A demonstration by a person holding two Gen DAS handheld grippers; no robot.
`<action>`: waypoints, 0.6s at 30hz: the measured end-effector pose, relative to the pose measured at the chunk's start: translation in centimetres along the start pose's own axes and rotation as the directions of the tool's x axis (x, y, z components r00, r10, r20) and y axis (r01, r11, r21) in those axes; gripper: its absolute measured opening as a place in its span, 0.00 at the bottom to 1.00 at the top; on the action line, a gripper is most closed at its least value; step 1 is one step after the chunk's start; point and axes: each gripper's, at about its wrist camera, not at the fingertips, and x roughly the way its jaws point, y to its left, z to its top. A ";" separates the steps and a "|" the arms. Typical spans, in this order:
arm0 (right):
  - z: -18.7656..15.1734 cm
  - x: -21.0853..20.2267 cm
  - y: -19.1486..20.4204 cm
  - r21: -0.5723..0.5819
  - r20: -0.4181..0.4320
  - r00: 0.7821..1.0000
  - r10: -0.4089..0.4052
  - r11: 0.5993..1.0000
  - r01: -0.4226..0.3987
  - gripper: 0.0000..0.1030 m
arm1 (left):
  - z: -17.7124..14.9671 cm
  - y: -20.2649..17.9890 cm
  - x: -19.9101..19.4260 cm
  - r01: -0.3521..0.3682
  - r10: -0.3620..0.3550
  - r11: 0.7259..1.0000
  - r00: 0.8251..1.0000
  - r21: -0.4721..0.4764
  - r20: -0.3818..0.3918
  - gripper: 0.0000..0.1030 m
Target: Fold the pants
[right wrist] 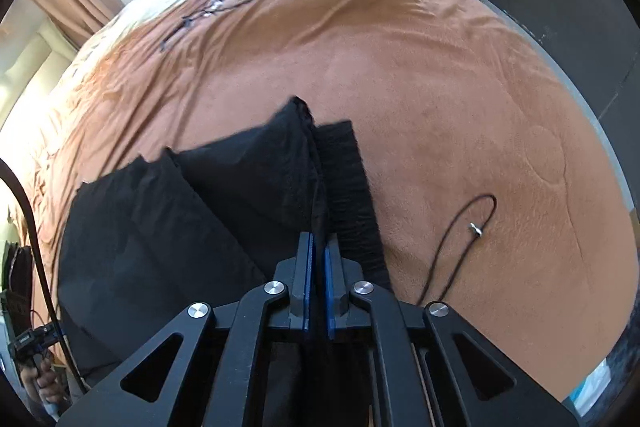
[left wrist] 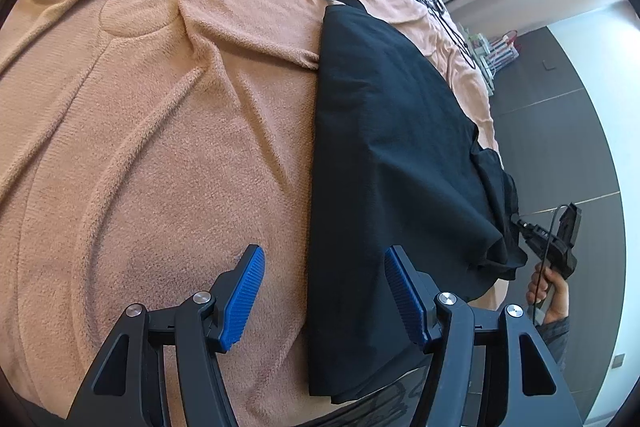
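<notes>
On the orange fleece bed, the right gripper pinches black fabric pants thinly, risking slippage, while the left gripper hangs open.

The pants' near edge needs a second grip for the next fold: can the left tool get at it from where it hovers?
Probably yes. The left tool is open, with the black pants' edge lying between its fingers on the orange blanket, nothing covering it.
</notes>
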 end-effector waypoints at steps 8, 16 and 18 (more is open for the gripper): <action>3.4 0.1 0.1 0.009 0.067 0.997 0.028 1.000 -0.029 0.44 | 0.4 -0.1 0.2 0.004 -0.004 1.000 1.000 -0.013 0.007 0.63; 6.0 5.0 1.6 -0.041 0.017 0.999 -0.036 0.998 0.037 0.44 | 0.3 -0.6 0.9 0.018 -0.018 1.000 1.000 -0.015 -0.015 0.62; 6.5 5.7 2.1 -0.046 0.010 0.998 -0.065 0.997 0.066 0.41 | 0.2 -0.6 1.1 0.022 -0.022 1.000 1.000 -0.015 -0.022 0.61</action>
